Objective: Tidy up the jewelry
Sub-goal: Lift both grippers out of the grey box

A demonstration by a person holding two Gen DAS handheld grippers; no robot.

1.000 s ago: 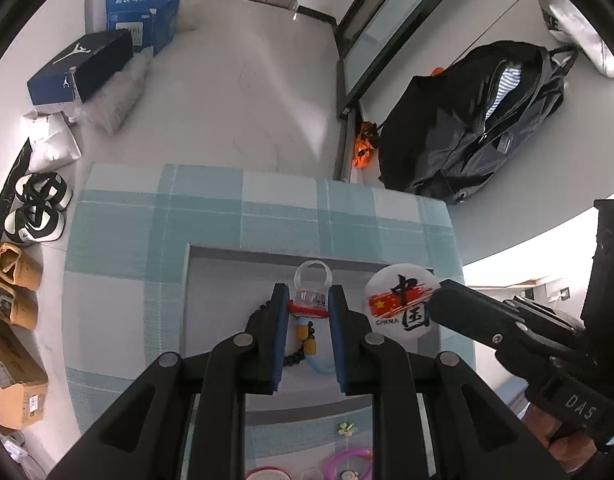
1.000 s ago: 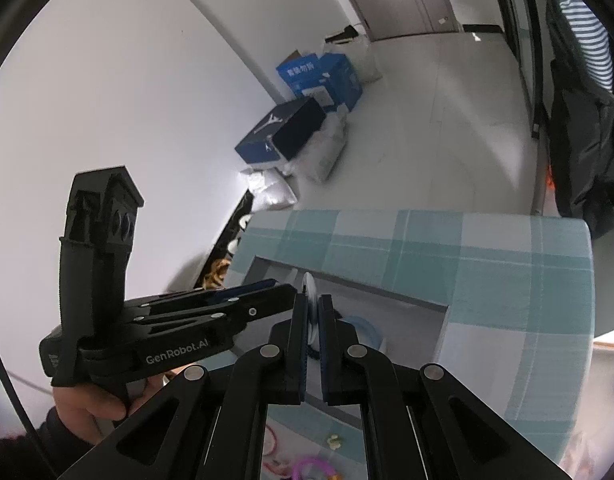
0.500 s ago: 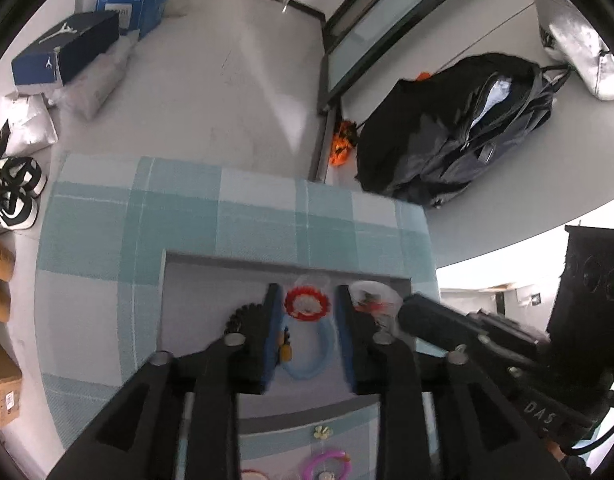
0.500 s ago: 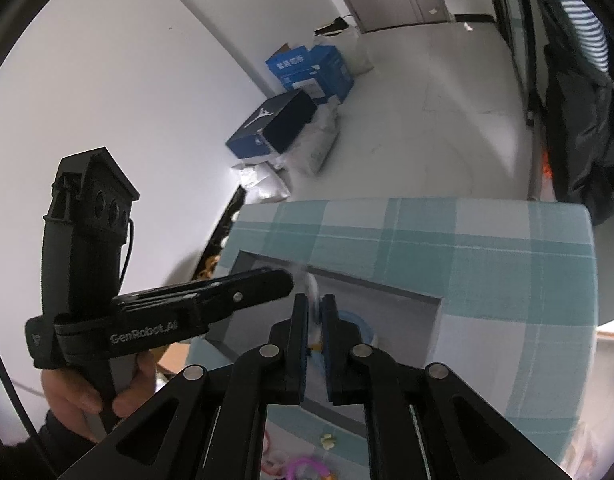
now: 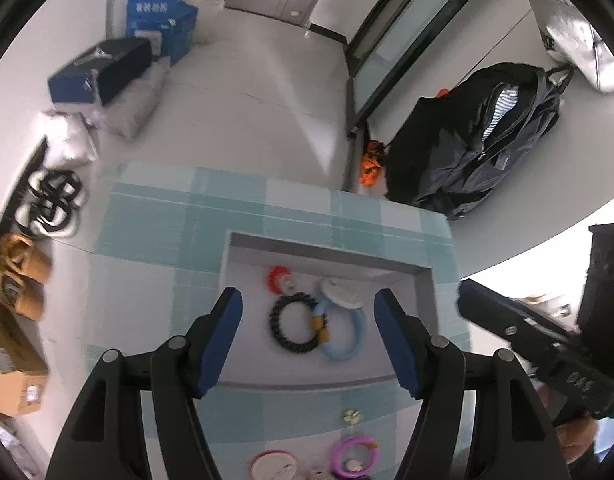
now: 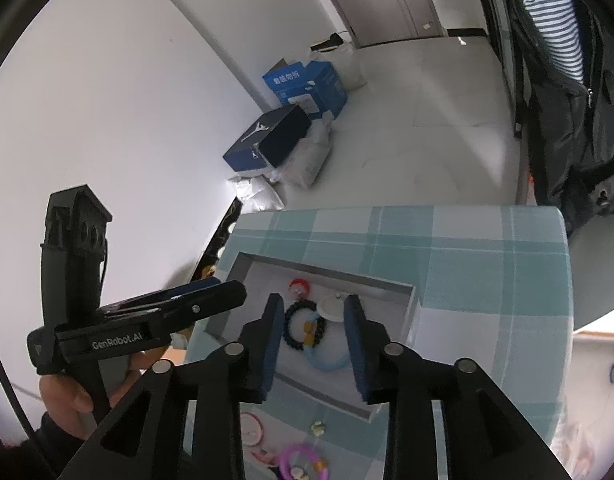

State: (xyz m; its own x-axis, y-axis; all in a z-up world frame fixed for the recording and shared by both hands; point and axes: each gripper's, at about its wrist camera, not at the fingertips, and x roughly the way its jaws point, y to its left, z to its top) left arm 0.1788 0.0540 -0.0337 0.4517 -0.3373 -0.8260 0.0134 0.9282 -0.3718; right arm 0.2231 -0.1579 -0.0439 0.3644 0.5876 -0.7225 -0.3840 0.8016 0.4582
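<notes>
A grey tray (image 5: 327,248) lies on the teal checked cloth. In it are a red ring piece (image 5: 277,278), a black bead bracelet (image 5: 293,328), a light blue bracelet (image 5: 347,336) and a white round badge (image 5: 341,294). My left gripper (image 5: 307,302) hovers above the tray, its jaws opening with nothing between them. My right gripper (image 6: 313,308) hangs over the same tray (image 6: 327,276), jaws opening too, pads clear of the badge (image 6: 333,308) and the black bracelet (image 6: 301,330) below. Each gripper shows in the other's view: the right gripper (image 5: 507,328), the left gripper (image 6: 211,292).
On the cloth in front of the tray lie a small flower charm (image 5: 351,416), a purple ring (image 5: 355,456) and a pink round piece (image 5: 273,466). Beyond the table's far edge the floor holds a dark backpack (image 5: 479,140), blue boxes (image 5: 159,20) and shoes (image 5: 47,204).
Both grippers opened. The left let go of the red ring piece and the right let go of the white badge; both pieces now lie in the tray. The left gripper drew back a little.
</notes>
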